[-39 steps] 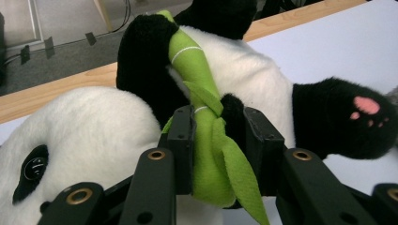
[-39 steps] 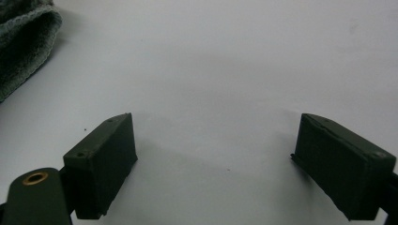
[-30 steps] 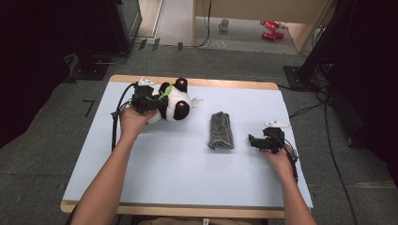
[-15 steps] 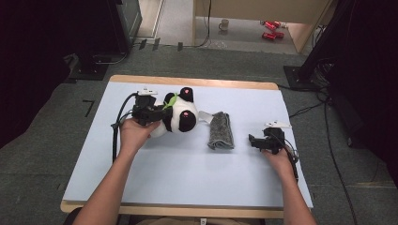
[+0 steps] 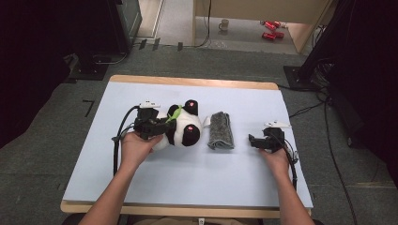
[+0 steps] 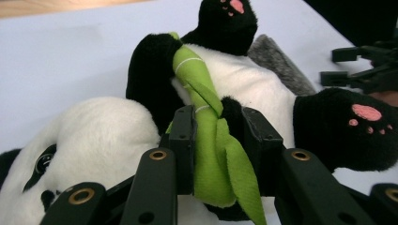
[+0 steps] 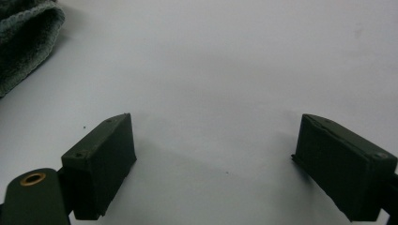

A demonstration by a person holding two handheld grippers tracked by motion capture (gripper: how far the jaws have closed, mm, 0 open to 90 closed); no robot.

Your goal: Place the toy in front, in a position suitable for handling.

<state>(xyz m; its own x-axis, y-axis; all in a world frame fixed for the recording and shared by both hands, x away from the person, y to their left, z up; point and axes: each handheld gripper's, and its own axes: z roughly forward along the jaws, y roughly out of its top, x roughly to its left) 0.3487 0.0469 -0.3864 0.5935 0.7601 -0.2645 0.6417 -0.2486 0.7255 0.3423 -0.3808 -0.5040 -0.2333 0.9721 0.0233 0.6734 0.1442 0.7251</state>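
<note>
Panda gripped by its bamboo, beside the folded cloth

Left gripper (image 6: 217, 140) fingers pinch the plush panda (image 5: 180, 129)'s green bamboo (image 6: 206, 140), a handy handle for dragging. Right gripper (image 7: 216, 159) fingers gape wide, empty; grey cloth (image 5: 221, 130) lies just beyond them.

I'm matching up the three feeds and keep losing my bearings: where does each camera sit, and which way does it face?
High view: above the person's side, looking forward and down on the table; both forearms enter from below.
Left gripper view: rides the left gripper, looking along its jaws clamped on the toy panda's green bamboo.
Right gripper view: rides the right gripper, jaws wide apart, facing bare table.
Shared: the grey cloth appears in every view.
</note>
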